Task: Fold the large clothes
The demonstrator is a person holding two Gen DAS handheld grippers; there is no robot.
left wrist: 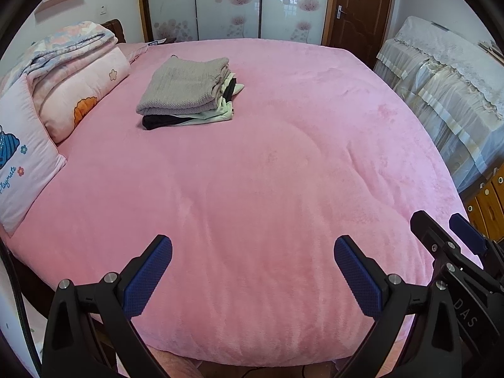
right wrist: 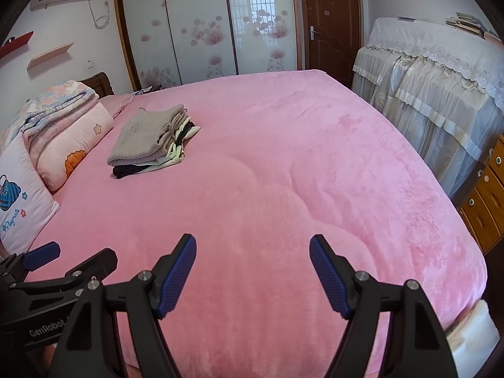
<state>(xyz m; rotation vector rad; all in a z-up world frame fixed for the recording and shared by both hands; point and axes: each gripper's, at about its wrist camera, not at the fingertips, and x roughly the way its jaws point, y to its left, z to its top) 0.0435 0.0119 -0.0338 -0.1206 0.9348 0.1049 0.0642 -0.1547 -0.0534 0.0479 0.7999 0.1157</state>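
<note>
Both grippers — left gripper (left wrist: 253, 249), right gripper (right wrist: 253, 247) — jaws spread, empty; folded stack (left wrist: 189, 91) at eleven o'clock looks soft, floppy — pinch edges.

A stack of folded clothes (left wrist: 187, 93) lies on the bed (left wrist: 283, 173), right of the pillows (left wrist: 78, 94); a wardrobe (left wrist: 233, 3) stands behind, a covered cabinet (left wrist: 441, 78) right.

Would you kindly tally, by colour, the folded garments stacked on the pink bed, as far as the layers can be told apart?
Grey-beige knit: 1, on top
Cream or white garment: 1, in the middle; possibly more layers, hard to separate
Black garment: 1, at the bottom
Total: 3 distinguishable layers in the stack on the bed.
</note>
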